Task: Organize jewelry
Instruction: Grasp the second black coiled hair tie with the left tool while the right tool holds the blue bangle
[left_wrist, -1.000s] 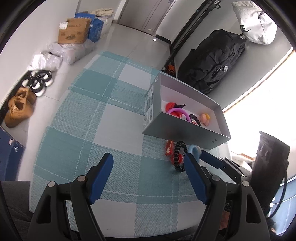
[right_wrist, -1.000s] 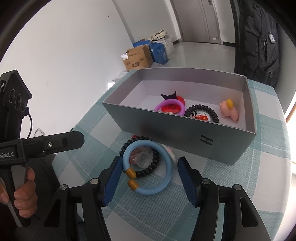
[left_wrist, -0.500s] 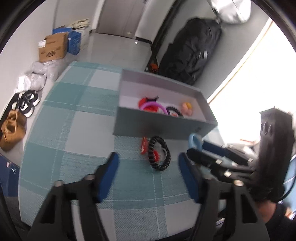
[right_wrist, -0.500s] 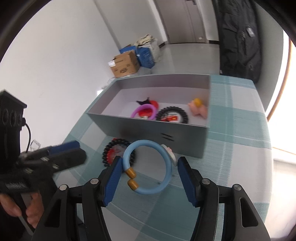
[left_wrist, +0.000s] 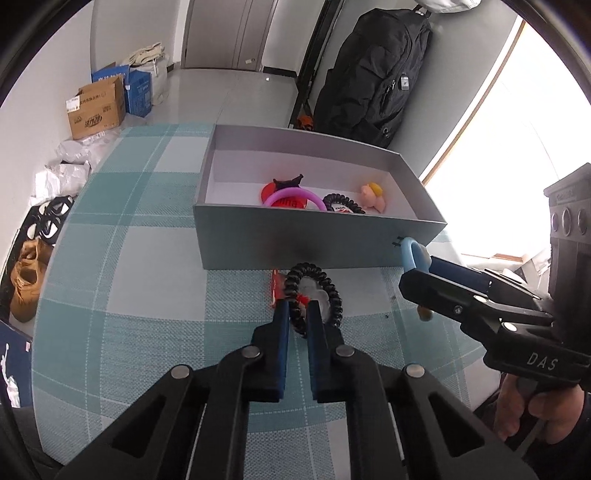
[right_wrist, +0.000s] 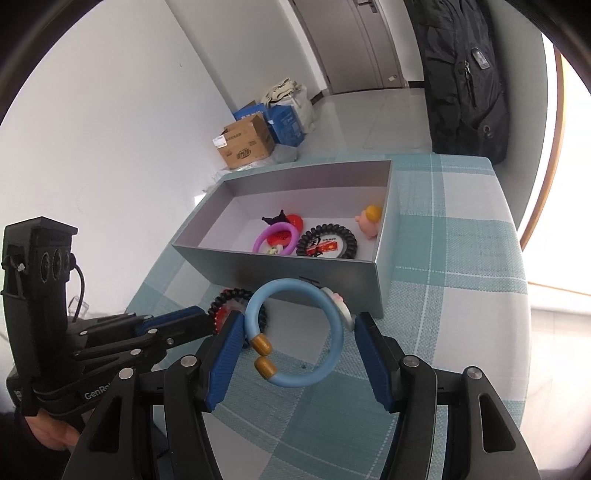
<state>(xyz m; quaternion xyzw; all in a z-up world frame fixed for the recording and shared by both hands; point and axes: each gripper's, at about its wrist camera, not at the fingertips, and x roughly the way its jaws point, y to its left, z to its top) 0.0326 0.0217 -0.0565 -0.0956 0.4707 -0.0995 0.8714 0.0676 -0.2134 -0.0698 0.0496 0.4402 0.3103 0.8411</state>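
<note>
**Claws on 2 rings beside the grey box**

Checked teal cloth covers the surface (left_wrist: 122, 258), and on it stands the open grey box (left_wrist: 295, 242), the largest thing before me. Inside it lie a purple ring (right_wrist: 275, 238) over a red disc, a black coil band (right_wrist: 327, 242) around a badge, and a small pink figure (right_wrist: 369, 221) near the right end wall.

My left claw (left_wrist: 295, 314) is almost closed: its 2 blue pads pinch the near rim of the black coil bracelet (left_wrist: 325, 291), which lies flat on the cloth just in front of the box's near wall, with a small red item touching its left side.

My right claw (right_wrist: 293, 343) stands half open around the light blue bangle (right_wrist: 295, 336), whose 2 gold end caps point to the left pad. The left pad touches the bangle; on the right I cannot tell whether the pad meets it, so the hold is uncertain. The bangle sits just before the box's near wall, beside the coil bracelet.
</note>
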